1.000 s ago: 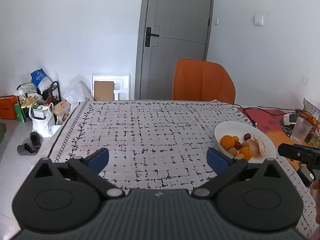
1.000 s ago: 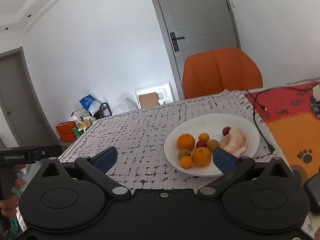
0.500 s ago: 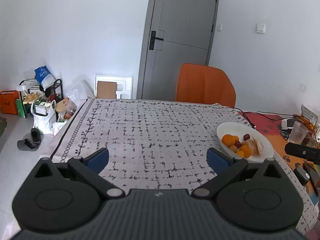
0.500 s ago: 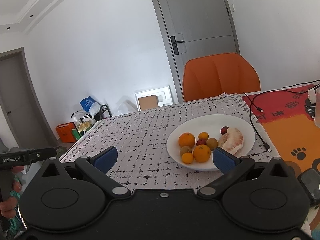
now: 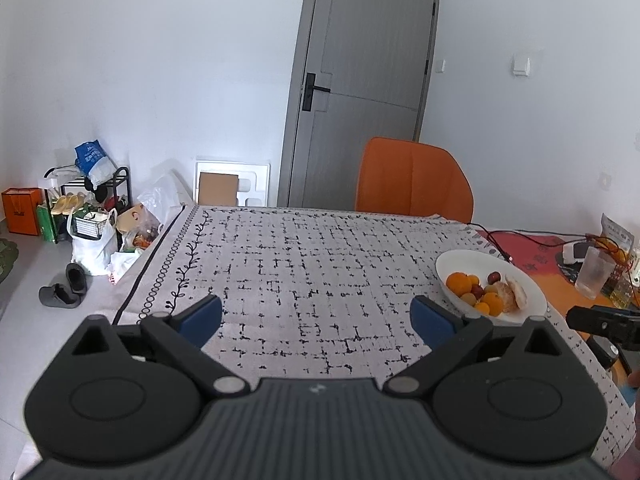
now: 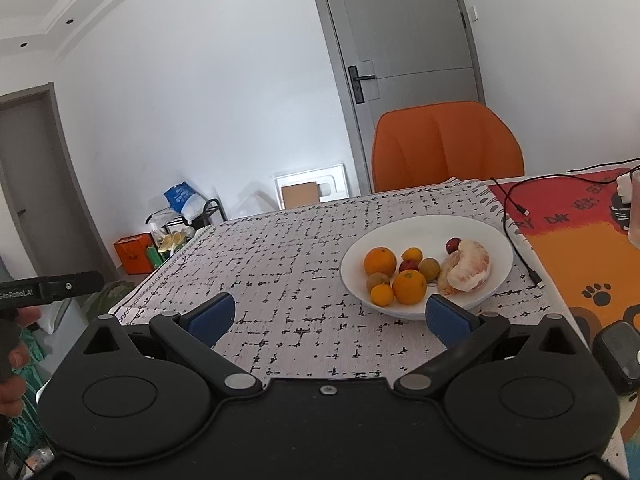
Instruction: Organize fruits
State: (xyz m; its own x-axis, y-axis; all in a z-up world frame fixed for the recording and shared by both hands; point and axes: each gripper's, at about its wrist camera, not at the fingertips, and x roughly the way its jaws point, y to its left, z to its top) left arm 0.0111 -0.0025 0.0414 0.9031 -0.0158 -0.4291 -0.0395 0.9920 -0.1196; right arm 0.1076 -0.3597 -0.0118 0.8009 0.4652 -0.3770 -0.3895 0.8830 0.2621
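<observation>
A white bowl [image 6: 480, 232] sits on the patterned tablecloth [image 6: 288, 256]; it holds oranges [image 6: 409, 286], small brown and red fruits and a peeled pomelo piece [image 6: 468, 266]. My right gripper [image 6: 330, 318] is open and empty, low over the table just in front and to the left of the bowl. My left gripper [image 5: 316, 316] is open and empty over the near table edge, with the bowl [image 5: 532, 300] off to its right. The right gripper's body [image 5: 600, 322] shows at the right edge of the left wrist view.
An orange chair [image 5: 414, 184] stands at the table's far side by a grey door [image 5: 360, 92]. An orange and red mat [image 6: 580, 240] with a black cable [image 6: 516, 208], a plastic cup [image 5: 596, 274] and a dark device [image 6: 616, 354] lie right of the bowl. Bags and a shoe rack [image 5: 88, 200] crowd the floor at left.
Both grippers have drawn back and risen a little, so the bowl and table look smaller and farther away. Both stay open and empty.
</observation>
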